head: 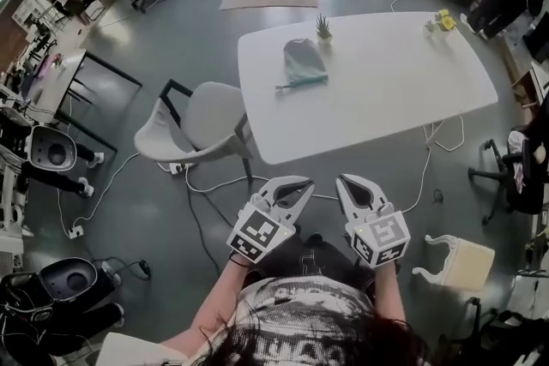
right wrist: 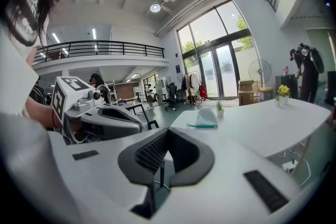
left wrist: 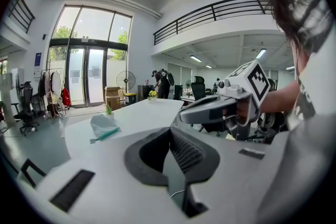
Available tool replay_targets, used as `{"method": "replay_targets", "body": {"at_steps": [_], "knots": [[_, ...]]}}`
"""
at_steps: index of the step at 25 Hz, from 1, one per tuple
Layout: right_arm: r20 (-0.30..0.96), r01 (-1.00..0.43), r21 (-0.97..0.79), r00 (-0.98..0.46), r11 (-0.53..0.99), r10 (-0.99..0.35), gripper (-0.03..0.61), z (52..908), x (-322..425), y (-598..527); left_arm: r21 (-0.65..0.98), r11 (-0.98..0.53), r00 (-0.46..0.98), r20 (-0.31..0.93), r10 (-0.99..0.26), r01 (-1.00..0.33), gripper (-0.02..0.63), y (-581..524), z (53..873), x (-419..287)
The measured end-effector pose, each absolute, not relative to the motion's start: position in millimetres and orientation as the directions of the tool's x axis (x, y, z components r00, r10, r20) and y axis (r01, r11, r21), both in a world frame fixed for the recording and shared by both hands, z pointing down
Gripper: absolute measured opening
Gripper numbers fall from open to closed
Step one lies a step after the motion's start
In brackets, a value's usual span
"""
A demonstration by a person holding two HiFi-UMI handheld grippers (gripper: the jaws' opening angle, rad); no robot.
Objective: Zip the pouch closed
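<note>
Nearest: left gripper (head: 296,184) and right gripper (head: 350,183), side by side, close to the body, short of the bench (head: 403,99) near edge, over bare floor; tips leaning toward each other, aimed slightly down at the bench.

Left fingers (left wrist: 184,152): pressed together, nothing between; right fingers (right wrist: 149,152): same, together and empty.

Next out: grey chair (head: 202,116) against the bench's left corner; cables (head: 214,184) looping on the floor below.

On the bench, far-left part: pouch (head: 303,60), pale grey-green, lying flat; teal zip edge (head: 302,82) along the side facing the grippers; small potted plant (head: 323,28) just behind; yellow flowers (head: 443,21) near the far right edge, well apart.

Pouch well apart from both grippers; no contact anywhere; same pouch visible ahead of the fingers in both gripper views, again well off.

Progress: zip state unreadable; pouch too small in all three views, slider position not resolvable; teal edge looks straight and flat, no obvious gape, but not enough to call closed. Fits two stages equally: pouch open with the zipping to come, or pouch zipped and grippers clear of it. No firmer call from this moment.
</note>
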State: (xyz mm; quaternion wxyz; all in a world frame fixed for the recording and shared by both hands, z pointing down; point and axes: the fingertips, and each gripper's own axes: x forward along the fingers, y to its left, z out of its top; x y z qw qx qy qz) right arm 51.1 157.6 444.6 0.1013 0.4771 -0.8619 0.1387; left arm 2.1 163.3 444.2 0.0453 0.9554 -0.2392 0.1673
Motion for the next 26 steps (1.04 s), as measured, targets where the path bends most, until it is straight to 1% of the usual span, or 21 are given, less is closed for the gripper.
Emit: {"method": "replay_targets", "body": {"at_steps": [15, 26], "knots": [[0.317, -0.841, -0.132, -0.538, 0.525, -0.781, -0.003, 446, 43, 162, 0.001, -0.886, 0.831, 0.349, -0.434, -0.463, 0.012, 169, 444, 2], [0.317, -0.842, -0.135, -0.536, 0.522, -0.783, -0.004, 446, 51, 163, -0.002, -0.896, 0.837, 0.356, -0.416, -0.445, 0.012, 172, 445, 12]]}}
